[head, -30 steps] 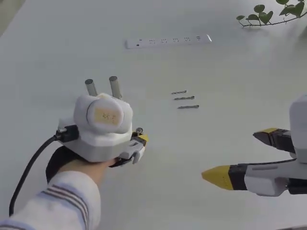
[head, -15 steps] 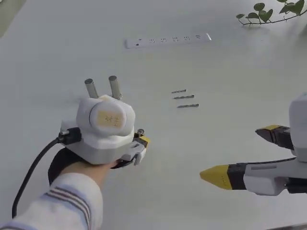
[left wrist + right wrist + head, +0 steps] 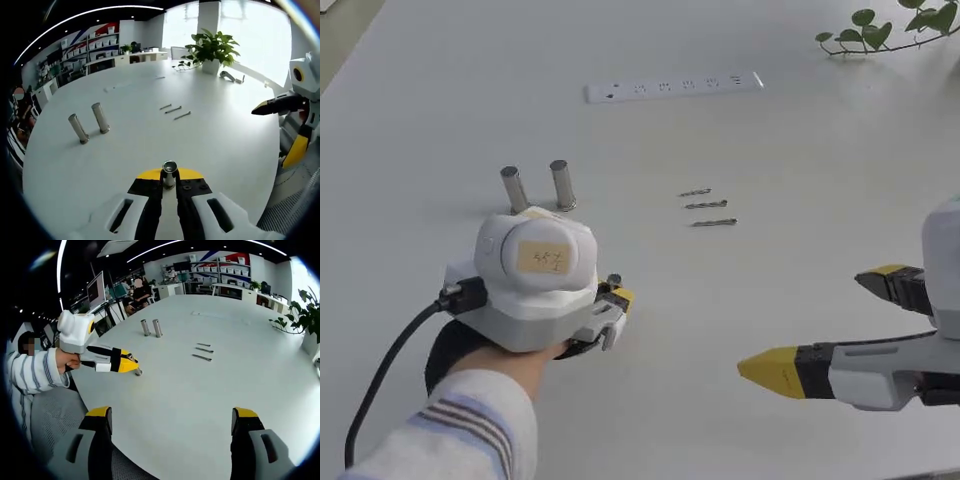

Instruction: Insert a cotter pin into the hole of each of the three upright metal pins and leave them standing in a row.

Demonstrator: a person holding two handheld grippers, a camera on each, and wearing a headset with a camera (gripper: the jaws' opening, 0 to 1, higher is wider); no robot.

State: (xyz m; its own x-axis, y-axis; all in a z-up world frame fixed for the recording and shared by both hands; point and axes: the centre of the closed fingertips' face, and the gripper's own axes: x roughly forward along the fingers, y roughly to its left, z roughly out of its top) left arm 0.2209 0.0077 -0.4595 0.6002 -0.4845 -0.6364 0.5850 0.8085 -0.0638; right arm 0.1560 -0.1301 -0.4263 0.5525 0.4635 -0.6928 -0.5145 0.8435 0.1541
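Jaws of left gripper (image 3: 169, 184) pinch metal pin (image 3: 169, 170).

The white bench (image 3: 800, 130) is smooth and matt. Between the left gripper's (image 3: 169, 181) black-and-yellow plastic fingers (image 3: 146, 186) sits a short grey metal pin (image 3: 169, 170), its rim polished. Ahead and left of those fingers stand two dull brushed-metal cylinders (image 3: 101, 118); ahead and right lie three thin bright-metal cotter pins (image 3: 174, 109). The gripper's shell is smooth white plastic; the striped sleeve (image 3: 470, 430) behind is soft cloth.
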